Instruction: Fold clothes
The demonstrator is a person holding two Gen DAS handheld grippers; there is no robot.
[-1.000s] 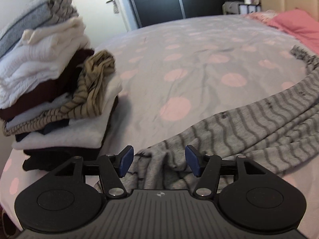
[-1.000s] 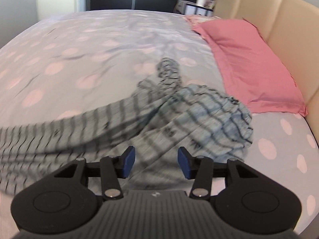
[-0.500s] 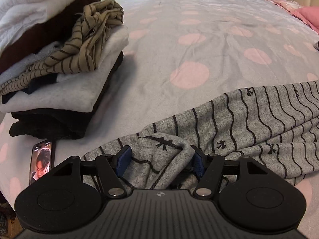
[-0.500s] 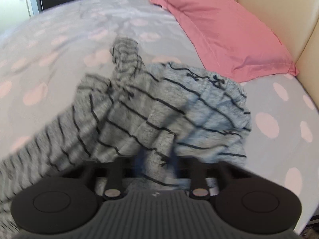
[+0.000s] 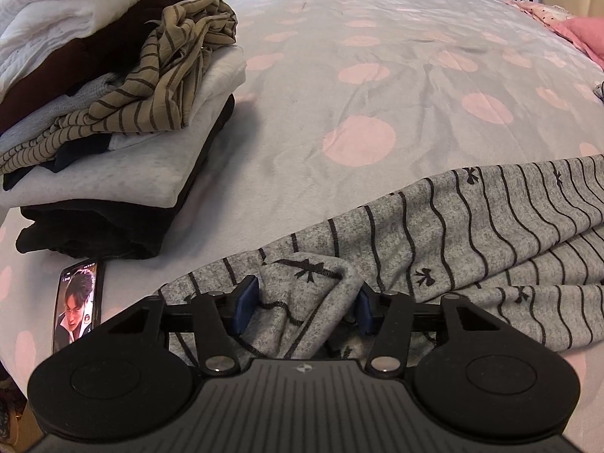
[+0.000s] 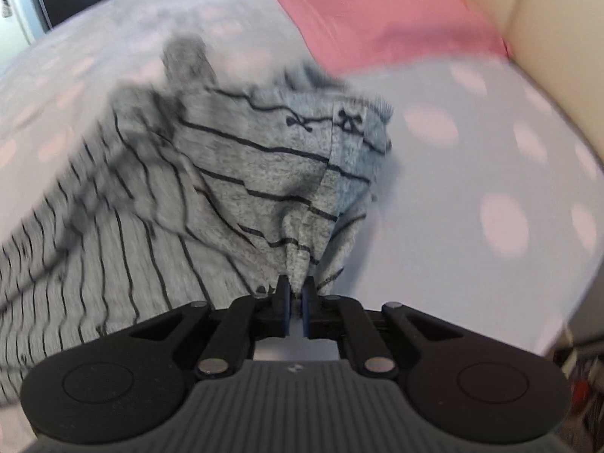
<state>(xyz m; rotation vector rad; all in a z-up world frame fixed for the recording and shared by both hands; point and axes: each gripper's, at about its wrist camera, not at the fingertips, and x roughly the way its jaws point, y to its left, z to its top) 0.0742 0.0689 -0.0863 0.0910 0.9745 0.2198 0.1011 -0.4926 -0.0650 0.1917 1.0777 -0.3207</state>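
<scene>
Pads of your right gripper [image 6: 296, 305] are pressed together on a narrow pinch of the grey striped garment [image 6: 260, 173], and the cloth rises from that pinch in a bunched peak; the view is blurred, so I judge the tool is moving. Your left gripper [image 5: 304, 300] stands wide, with a rolled fold of the same garment [image 5: 472, 219] lying between its two blue pads; one pad touches the cloth, but the jaws are not closed on it.

The garment lies long across the near part of the polka-dot bedcover [image 5: 358, 87], from the left tool to the right tool, crumpled and not flat. At the far left of it stands the pile of folded clothes [image 5: 113, 87], and a phone [image 5: 78, 304] lies just beside the near foot of that pile. The pink pillow [image 6: 377, 11] is far behind the right end of the garment.

To do this step well, I think you should close the left jaws on the hem edge only, not on the whole roll, because a thick bundle will slip and will hide the corner. Then draw both tools apart until the stripes run straight, and lay the cloth flat before any fold. Keep the left end away from the phone and the pile, so that you do not drag them.
</scene>
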